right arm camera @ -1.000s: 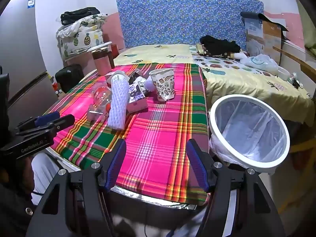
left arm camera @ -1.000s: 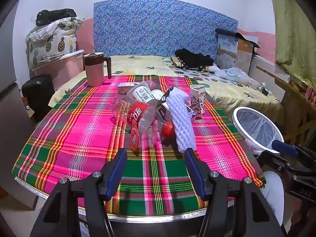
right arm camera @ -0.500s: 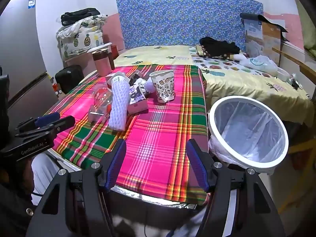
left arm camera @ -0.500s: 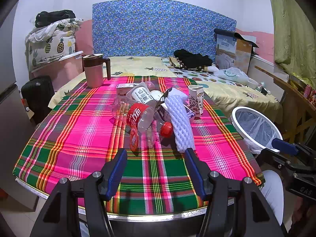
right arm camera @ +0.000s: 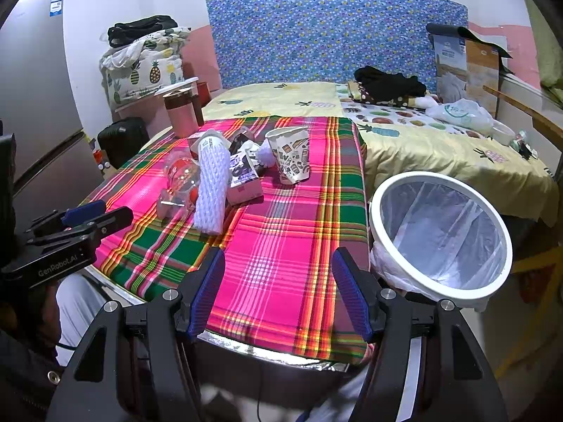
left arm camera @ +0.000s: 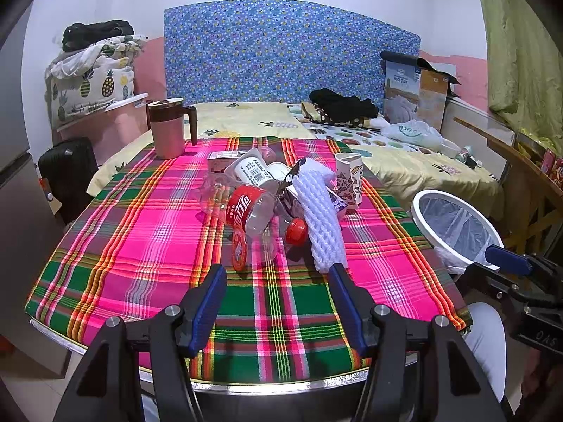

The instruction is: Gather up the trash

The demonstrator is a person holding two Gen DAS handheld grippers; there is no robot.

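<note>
A heap of trash lies mid-table on the plaid cloth (left arm camera: 151, 232): a clear cola bottle with a red label (left arm camera: 248, 209), a white foam net sleeve (left arm camera: 322, 218) (right arm camera: 211, 184), a printed paper cup (left arm camera: 348, 176) (right arm camera: 290, 154), a small carton (right arm camera: 244, 179) and other wrappers. A white-rimmed bin with a clear liner (right arm camera: 440, 232) (left arm camera: 454, 228) stands off the table's right edge. My left gripper (left arm camera: 276, 281) is open and empty, hovering above the near table edge short of the heap. My right gripper (right arm camera: 278, 267) is open and empty, near the table's front right corner beside the bin.
A pink lidded jug (left arm camera: 169, 128) stands at the table's far left. A bed (right arm camera: 440, 140) with clothes and a plastic bag lies behind. A black suitcase (left arm camera: 67, 172) and a fridge (right arm camera: 31, 105) are on the left. A wooden frame (left arm camera: 524, 183) is on the right.
Both grippers have drifted back and up a little, so the table and bin look slightly farther away. Both stay open. Nothing on the table has moved.
</note>
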